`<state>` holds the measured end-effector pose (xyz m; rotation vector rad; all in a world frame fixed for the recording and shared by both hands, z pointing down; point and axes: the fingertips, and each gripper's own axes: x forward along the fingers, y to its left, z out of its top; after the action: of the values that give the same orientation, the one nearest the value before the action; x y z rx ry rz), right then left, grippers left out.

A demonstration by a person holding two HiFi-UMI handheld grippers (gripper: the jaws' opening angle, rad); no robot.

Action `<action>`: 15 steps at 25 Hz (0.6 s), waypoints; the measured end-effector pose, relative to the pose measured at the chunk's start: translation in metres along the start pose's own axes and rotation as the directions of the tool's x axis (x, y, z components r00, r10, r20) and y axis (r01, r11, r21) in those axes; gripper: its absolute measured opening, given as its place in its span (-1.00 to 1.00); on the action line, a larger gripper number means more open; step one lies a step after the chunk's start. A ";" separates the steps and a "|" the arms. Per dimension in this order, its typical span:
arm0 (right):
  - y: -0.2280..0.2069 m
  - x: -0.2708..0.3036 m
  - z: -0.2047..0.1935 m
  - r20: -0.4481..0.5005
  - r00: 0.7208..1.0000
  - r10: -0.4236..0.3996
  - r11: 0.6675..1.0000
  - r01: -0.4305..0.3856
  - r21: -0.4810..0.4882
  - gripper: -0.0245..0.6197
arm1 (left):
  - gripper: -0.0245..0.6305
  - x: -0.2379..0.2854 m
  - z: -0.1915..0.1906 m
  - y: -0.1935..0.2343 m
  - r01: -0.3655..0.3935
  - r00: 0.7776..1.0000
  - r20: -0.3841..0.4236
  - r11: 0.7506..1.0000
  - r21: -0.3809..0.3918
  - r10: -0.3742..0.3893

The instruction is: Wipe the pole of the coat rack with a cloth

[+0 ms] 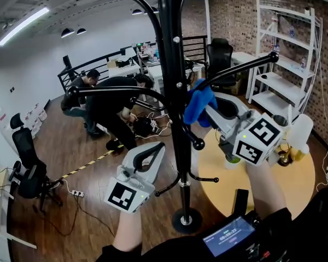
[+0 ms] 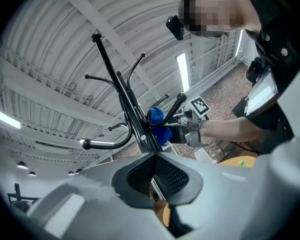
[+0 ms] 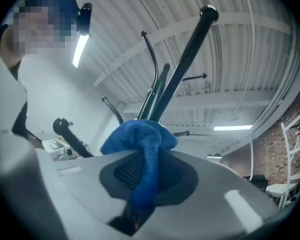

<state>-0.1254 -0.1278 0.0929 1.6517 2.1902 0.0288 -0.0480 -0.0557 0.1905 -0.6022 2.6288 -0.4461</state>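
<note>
The black coat rack pole (image 1: 175,91) rises through the middle of the head view from its round base (image 1: 187,220). My right gripper (image 1: 206,112) is shut on a bunched blue cloth (image 1: 199,103), which presses against the pole's right side at about mid height. In the right gripper view the cloth (image 3: 140,136) bulges out of the gripper (image 3: 147,156) against the pole (image 3: 182,64). My left gripper (image 1: 161,146) is lower and just left of the pole, shut and holding nothing. Its own view shows the pole (image 2: 122,91), the cloth (image 2: 157,124) and its closed tip (image 2: 155,156).
Curved hook arms (image 1: 115,91) stick out from the pole on both sides. A round yellow table (image 1: 295,184) stands right of the base, with a bottle (image 1: 300,130) on it. White shelving (image 1: 284,48) lines the brick wall. People (image 1: 115,102) bend over far left. A power strip (image 1: 76,193) lies on the floor.
</note>
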 end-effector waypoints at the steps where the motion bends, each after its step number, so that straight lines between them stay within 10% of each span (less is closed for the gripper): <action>1: -0.005 -0.004 0.010 0.034 0.999 -0.021 1.000 0.021 0.006 -0.77 | -0.92 0.001 0.001 0.000 0.003 1.000 0.006 1.000 0.004 -0.003; 15: -0.065 -0.091 0.112 0.234 0.930 -0.284 0.951 0.304 -0.057 -0.77 | -0.92 0.025 -0.005 0.004 0.066 0.997 0.030 0.997 0.036 -0.067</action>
<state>-0.1285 -0.2565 0.0003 1.1984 2.2015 -0.1303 -0.0720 -0.0626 0.1854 -0.6816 2.5725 -0.4974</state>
